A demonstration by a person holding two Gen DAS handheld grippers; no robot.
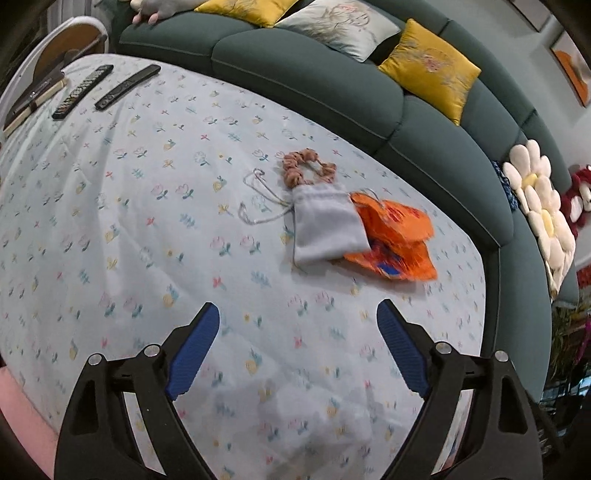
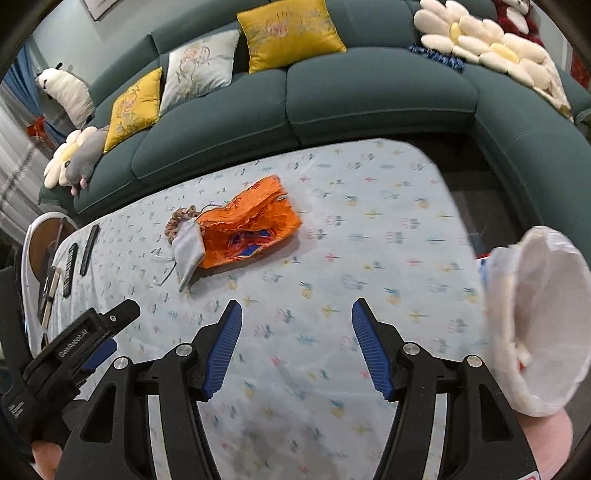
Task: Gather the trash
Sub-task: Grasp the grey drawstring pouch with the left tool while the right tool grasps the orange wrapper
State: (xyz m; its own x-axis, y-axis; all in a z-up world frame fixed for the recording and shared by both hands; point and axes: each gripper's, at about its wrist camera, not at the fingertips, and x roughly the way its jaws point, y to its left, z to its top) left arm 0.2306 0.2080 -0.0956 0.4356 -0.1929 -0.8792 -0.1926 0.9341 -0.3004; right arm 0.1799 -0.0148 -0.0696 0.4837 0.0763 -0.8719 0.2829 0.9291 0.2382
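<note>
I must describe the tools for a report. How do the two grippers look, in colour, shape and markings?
Both the left gripper and the right gripper have black angular frames with silver round bolts and two fingers bearing ribbed blue pads. In the right wrist view, the left one's body shows white lettering.

A dark green curved sofa (image 2: 332,96) stands behind a table with a flowered light blue cloth (image 1: 147,221). Yellow cushions (image 2: 291,33) and a flower-shaped pillow (image 2: 480,40) lie on it.

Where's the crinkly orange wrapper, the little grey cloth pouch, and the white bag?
crinkly orange plastic wrapper (image 1: 400,229), left wrist view, its middle
little grey cloth drawstring pouch (image 1: 327,225), left wrist view, its front
white plastic bag (image 2: 543,317), right wrist view, inside its opening
</note>
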